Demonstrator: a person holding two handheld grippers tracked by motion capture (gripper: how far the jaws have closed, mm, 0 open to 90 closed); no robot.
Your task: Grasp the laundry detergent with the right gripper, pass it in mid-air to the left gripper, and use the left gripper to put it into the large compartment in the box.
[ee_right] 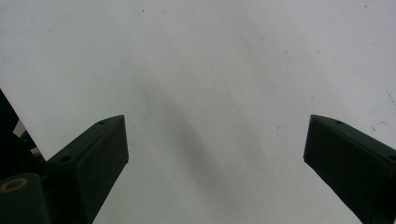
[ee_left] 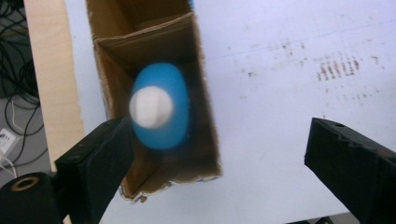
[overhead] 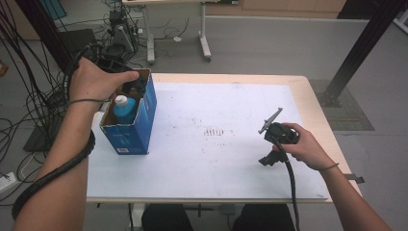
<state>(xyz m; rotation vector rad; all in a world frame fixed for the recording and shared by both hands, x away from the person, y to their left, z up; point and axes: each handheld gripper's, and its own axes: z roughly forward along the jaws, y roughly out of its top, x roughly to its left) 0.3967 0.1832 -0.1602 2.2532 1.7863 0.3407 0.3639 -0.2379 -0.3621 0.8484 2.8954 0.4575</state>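
A blue bottle (overhead: 124,109) with a white cap stands upright inside an open blue cardboard box (overhead: 144,113) at the table's left. My left gripper (overhead: 136,85) hovers over the box's far end, held from above by a hand. In the left gripper view the jaws stand wide apart, with the bottle (ee_left: 161,106) and its white cap (ee_left: 150,107) below, close to the left jaw, inside the box (ee_left: 205,116). My right gripper (overhead: 268,144) rests low over the white sheet at the right, open with nothing between its jaws (ee_right: 215,140).
A white sheet (overhead: 216,144) covers most of the wooden table (overhead: 315,110). Faint dark smudges (overhead: 214,131) mark its middle. Cables and stands crowd the floor at the left and back. A black frame post (overhead: 358,48) rises at the right.
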